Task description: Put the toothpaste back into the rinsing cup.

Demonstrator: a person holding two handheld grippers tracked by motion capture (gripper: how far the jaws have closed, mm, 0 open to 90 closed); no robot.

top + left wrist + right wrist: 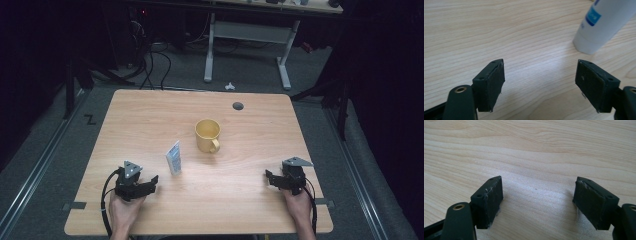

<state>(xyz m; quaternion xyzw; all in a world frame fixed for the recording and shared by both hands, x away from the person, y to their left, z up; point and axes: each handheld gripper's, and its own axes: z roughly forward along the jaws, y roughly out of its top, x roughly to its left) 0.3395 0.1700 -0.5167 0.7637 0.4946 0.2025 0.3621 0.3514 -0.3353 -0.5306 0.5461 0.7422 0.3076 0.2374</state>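
Here, left gripper (152,181) beside tube (173,157), jaws apart, right gripper (269,178) low, gaping

Left gripper (150,183) low at 7 o'clock, jaws spread wide, pointing toward 2 o'clock, right gripper (270,179) low at 5 o'clock, jaws spread wide, pointing toward 9 o'clock
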